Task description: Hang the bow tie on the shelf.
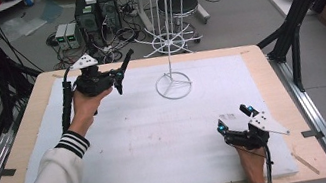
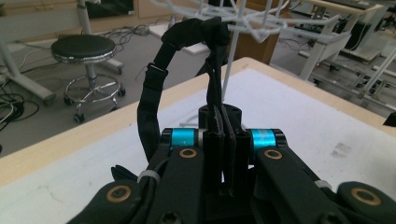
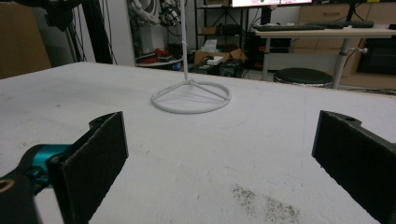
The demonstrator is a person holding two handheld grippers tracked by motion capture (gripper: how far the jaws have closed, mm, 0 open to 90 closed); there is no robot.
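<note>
A black strap [image 2: 154, 93] loops up from between the closed jaws of the left gripper [image 2: 223, 154]; the left gripper view shows it pinched between the pads, arching left and over toward the rack [image 2: 224, 70]. From the high view the strap reads as a thin dark strip [image 1: 123, 65] sticking out of the left gripper [image 1: 118, 79], held above the mat [image 1: 134, 142] left of the rack [image 1: 168, 45]. The right gripper [image 1: 234, 119] sits low near the mat's front right; its own view shows jaws wide apart, nothing between them, facing the rack's ring base [image 3: 190, 97].
</note>
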